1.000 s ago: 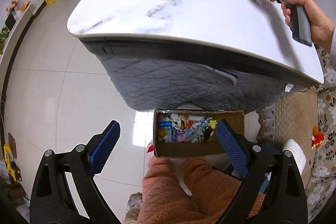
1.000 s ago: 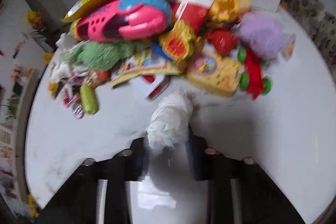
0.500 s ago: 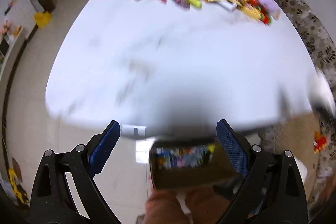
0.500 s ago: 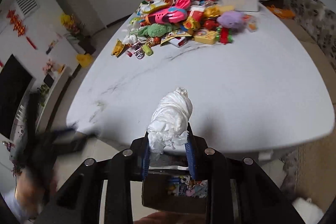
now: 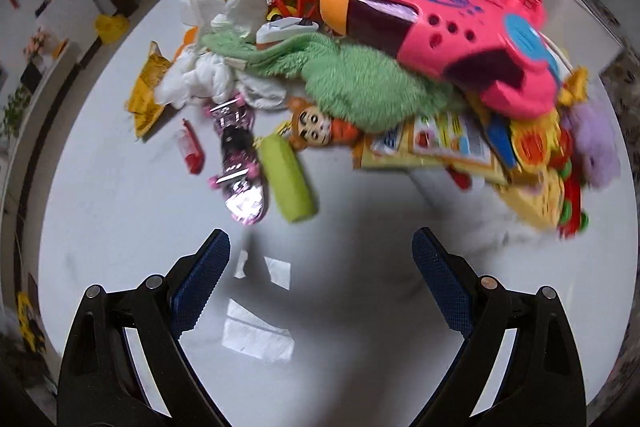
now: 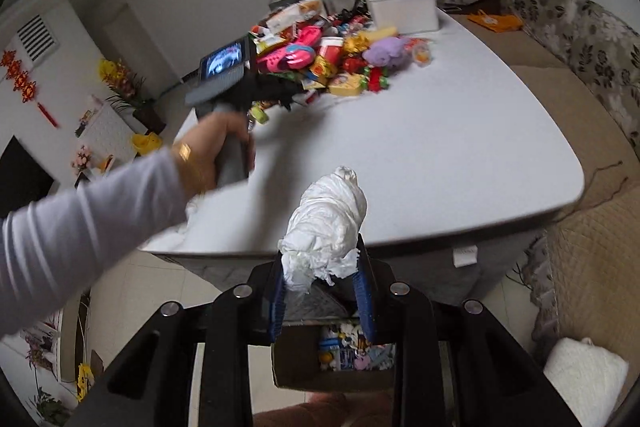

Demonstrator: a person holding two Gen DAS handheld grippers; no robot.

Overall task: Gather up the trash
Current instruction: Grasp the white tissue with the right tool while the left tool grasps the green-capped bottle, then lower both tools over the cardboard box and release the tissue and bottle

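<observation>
My right gripper point(image 6: 322, 263) is shut on a crumpled white tissue wad point(image 6: 326, 223), held off the table's near edge above a cardboard box point(image 6: 332, 367) filled with trash. My left gripper point(image 5: 320, 263) is open and empty, low over the white table point(image 5: 120, 227), facing a pile of toys and wrappers. Nearest its fingers lie a green roll point(image 5: 290, 179), a shiny pink wrapper point(image 5: 240, 163) and a small red wrapper point(image 5: 191, 147). White tissues point(image 5: 200, 79) and a yellow wrapper point(image 5: 148, 87) lie at the pile's left. The left gripper also shows in the right wrist view point(image 6: 280, 91), held by a hand.
The pile holds a pink shoe point(image 5: 460, 39), a green plush point(image 5: 360, 83), a purple plush point(image 5: 592, 143) and picture cards point(image 5: 440, 143). A white box point(image 6: 404, 7) stands behind the pile. A beige sofa point(image 6: 580, 247) runs along the table's right side.
My left gripper has swung from over the box to low over the table, close to the pile. My right gripper has carried the tissue wad from the pile back past the table's edge, above the box.
</observation>
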